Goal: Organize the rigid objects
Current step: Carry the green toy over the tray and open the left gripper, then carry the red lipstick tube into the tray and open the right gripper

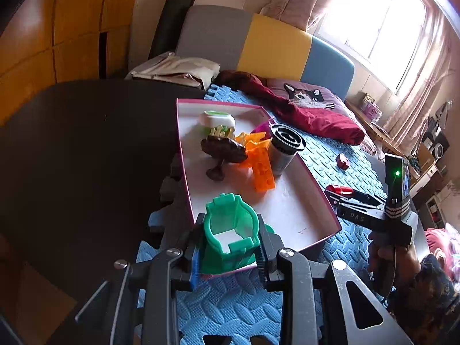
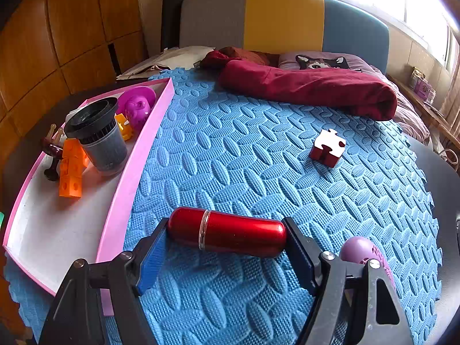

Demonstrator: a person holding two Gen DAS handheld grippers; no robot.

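Left gripper (image 1: 230,247) is clamped on a green plastic piece (image 1: 230,230), held over the pink tray's (image 1: 325,198) near edge, presumably for depositing. Right gripper (image 2: 227,240) brackets a red capsule (image 2: 227,234) lengthwise on the blue mat (image 2: 258,149); whether its pads press cannot be told.

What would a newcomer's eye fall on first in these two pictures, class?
A green toy clamped in the left gripper, over the near end of the pink tray. Then a red capsule lying on the blue mat between the right gripper's jaws.
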